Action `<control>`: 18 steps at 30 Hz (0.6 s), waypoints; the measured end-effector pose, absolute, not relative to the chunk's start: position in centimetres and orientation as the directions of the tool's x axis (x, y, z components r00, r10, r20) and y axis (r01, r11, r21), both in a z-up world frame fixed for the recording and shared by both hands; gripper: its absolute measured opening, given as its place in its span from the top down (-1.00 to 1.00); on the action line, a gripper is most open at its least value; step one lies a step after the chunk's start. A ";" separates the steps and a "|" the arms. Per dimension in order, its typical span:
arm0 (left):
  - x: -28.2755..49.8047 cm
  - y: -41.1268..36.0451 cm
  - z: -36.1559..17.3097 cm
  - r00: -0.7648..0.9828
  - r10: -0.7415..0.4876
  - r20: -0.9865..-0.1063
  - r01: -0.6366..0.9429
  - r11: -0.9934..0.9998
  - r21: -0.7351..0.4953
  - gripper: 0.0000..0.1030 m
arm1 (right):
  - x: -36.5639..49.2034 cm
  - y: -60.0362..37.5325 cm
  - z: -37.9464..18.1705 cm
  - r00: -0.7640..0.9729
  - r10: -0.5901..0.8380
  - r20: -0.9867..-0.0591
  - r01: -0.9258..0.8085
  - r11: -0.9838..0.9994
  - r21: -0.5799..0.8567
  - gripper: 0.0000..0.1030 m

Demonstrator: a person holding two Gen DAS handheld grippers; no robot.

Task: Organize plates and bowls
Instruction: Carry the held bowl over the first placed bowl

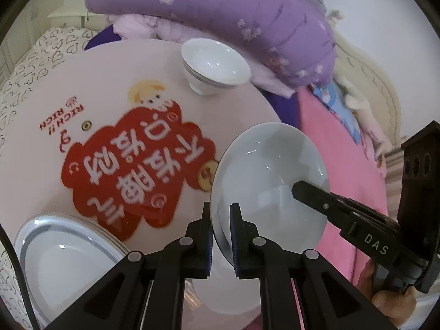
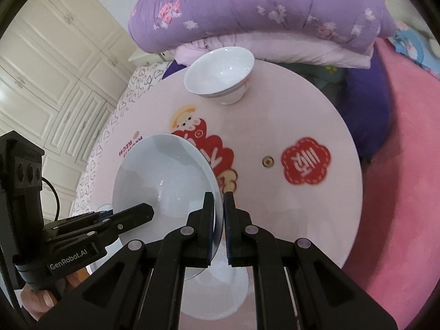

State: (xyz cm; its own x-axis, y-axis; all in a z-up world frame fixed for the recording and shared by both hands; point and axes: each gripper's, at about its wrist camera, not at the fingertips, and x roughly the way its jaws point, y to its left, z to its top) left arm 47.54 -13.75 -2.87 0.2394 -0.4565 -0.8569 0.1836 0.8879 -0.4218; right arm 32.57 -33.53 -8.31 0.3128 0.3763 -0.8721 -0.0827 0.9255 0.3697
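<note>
Both tools are clamped on one pale plate (image 1: 271, 181), held tipped up on edge above the round pink table (image 1: 110, 82). The left tool (image 1: 220, 236) pinches the rim at its near lower edge, jaws drawn narrow with the rim between them. The right tool (image 2: 219, 228) grips the opposite side the same way, and in the left wrist view it reaches in from the right, its finger lying across the plate's hollow. So the plate sits directly between the two hands, neither nearer than the other. Its face stands nearly upright and turned toward the right hand's side, with its back toward the printed red motif (image 1: 137, 165). Being round, it has no long axis; the line that matters runs rim to rim between the two grips.

Off the left tool's near left side lies a second plate (image 1: 68, 253) with a grey band, flat on the table, the likely resting place if plates are to be stacked. A white bowl (image 1: 216, 66) stands upright at the far edge, near the folded purple quilt (image 1: 233, 13). Something white shows directly under the tools, perhaps another dish, though the tools hide too much to say.

To stack, the held plate must swing toward the left and be laid flat.
</note>
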 end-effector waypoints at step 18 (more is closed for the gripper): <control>43.4 -15.1 -4.0 0.169 -0.416 -0.894 0.227 0.899 -0.375 0.86 | 27.4 -33.8 -10.7 0.253 0.381 -0.889 -0.081 0.924 0.373 0.87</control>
